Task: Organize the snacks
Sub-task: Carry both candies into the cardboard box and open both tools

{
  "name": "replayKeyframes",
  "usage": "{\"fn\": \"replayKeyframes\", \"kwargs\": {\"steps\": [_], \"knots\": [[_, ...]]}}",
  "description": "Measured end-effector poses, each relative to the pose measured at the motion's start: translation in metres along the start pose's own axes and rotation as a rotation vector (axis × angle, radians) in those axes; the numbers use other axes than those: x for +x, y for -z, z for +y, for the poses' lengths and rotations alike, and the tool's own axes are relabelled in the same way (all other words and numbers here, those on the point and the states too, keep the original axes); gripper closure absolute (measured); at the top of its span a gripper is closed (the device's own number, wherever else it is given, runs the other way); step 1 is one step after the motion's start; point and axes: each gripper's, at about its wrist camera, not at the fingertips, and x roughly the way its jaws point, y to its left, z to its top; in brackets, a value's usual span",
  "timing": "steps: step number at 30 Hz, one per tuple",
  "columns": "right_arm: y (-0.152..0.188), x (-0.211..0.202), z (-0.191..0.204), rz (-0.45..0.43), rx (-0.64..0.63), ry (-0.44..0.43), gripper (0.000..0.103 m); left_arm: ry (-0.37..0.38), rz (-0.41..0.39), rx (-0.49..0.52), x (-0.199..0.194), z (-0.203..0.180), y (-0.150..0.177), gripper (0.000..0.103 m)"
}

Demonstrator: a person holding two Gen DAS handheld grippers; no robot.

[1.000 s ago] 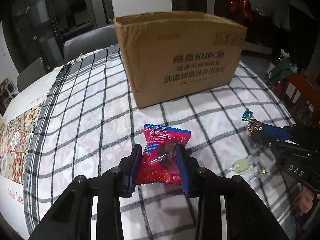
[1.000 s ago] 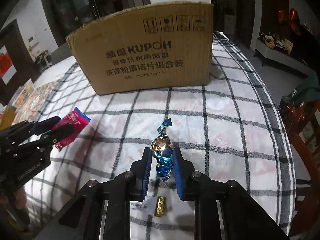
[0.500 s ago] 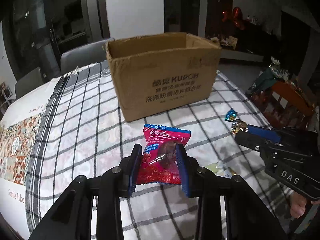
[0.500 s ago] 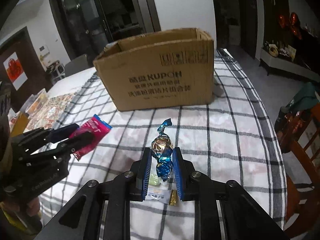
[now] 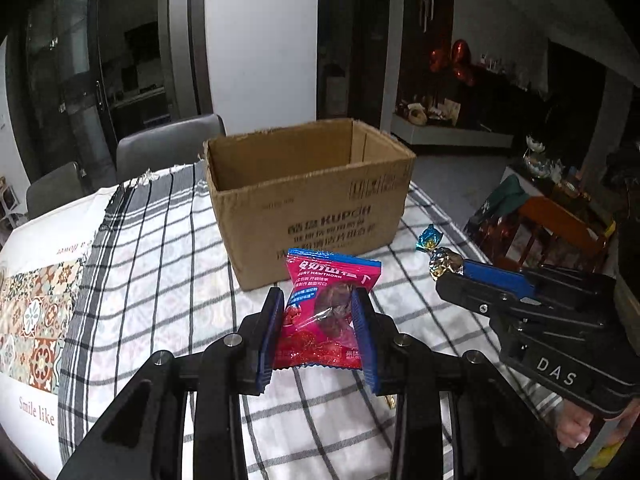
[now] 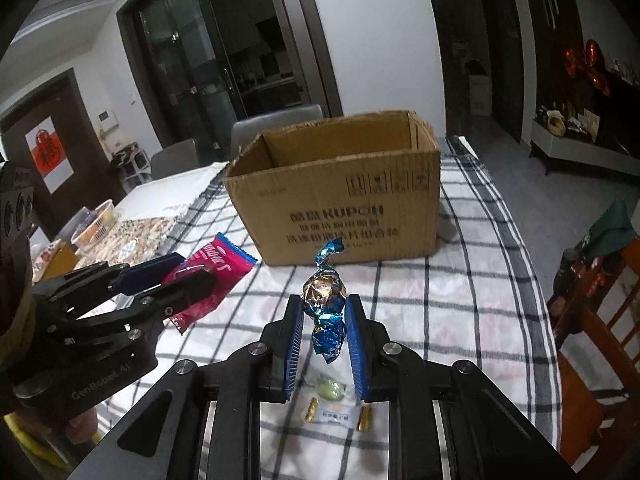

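My left gripper (image 5: pixel 320 300) is shut on a red hawthorn snack packet (image 5: pixel 326 314), held above the checked tablecloth; the same packet (image 6: pixel 212 276) shows at the left of the right wrist view. My right gripper (image 6: pixel 323 308) is shut on a foil candy with blue twisted ends (image 6: pixel 325 300), also lifted off the table, and that candy (image 5: pixel 436 254) appears at the right of the left wrist view. An open brown cardboard box (image 5: pixel 312 204) (image 6: pixel 340 196) stands upright ahead of both grippers, its inside looking bare as far as I can see.
A small clear-wrapped green sweet (image 6: pixel 330 390) and two little gold-wrapped pieces lie on the tablecloth (image 6: pixel 460 304) under my right gripper. Grey chairs (image 5: pixel 168 146) stand behind the table. A wooden chair (image 6: pixel 600 320) is at the right edge. Plastic tubs (image 6: pixel 96 224) sit far left.
Both grippers have risen with their snacks still held. The box looks smaller and lower, and its open top has come into view.
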Motion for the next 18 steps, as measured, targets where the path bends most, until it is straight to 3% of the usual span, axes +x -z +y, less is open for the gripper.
{"fn": "replayKeyframes", "kwargs": {"steps": [18], "knots": [[-0.054,-0.004,0.002,-0.100,-0.049,0.001,0.080,-0.020,-0.094,0.000,0.001,0.013,-0.053,0.069]]}}
